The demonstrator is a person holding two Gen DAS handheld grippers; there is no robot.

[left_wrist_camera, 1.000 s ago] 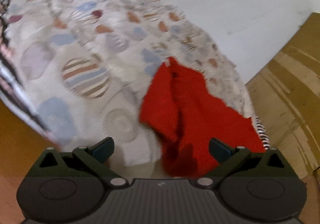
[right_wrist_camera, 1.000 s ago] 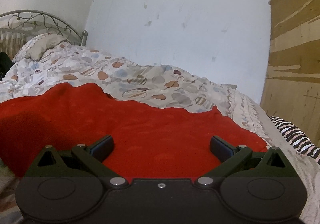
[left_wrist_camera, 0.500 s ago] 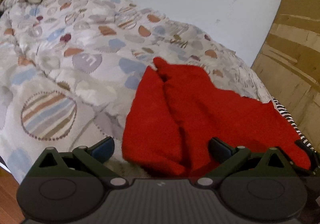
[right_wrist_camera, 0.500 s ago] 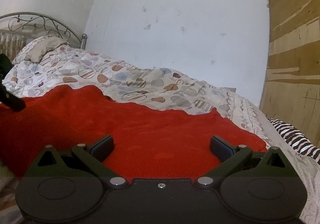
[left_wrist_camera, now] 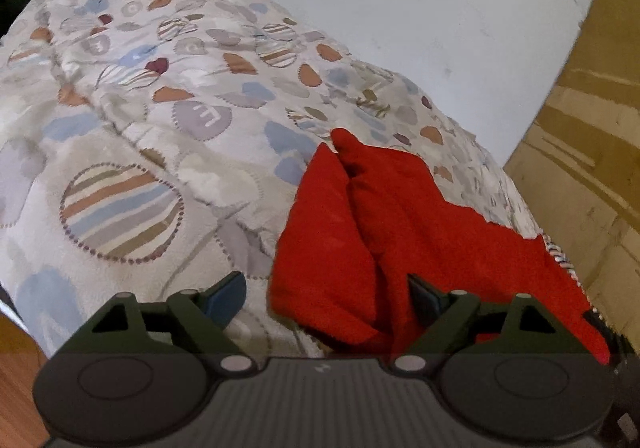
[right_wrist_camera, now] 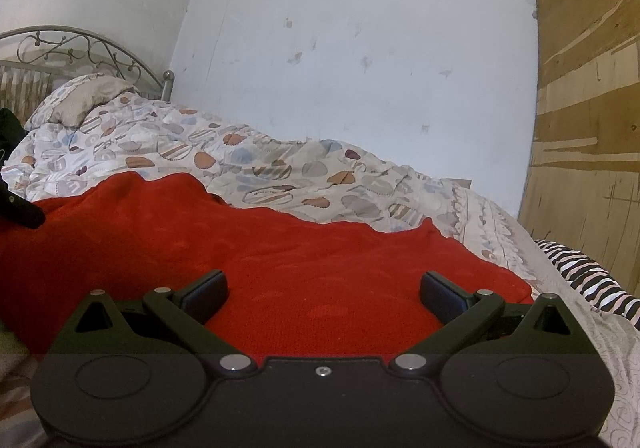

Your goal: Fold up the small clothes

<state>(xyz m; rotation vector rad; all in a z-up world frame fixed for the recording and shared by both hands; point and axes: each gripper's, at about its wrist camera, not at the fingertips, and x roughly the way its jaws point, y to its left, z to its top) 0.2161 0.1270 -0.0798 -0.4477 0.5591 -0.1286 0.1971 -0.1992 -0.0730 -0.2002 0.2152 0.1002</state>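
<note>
The left gripper [left_wrist_camera: 326,298] has its fingers apart and closing, with a bunched corner of the red cloth [left_wrist_camera: 400,232] between them, not pinched yet. It could grab too thick a lump, or catch the blanket [left_wrist_camera: 168,95] underneath, and the fold would go crooked. The right gripper [right_wrist_camera: 322,294] hangs wide open over the cloth, which lies on the bed near its front edge. The cloth's near edge hides behind both grippers. What kind of clothing it is, I cannot tell.
</note>
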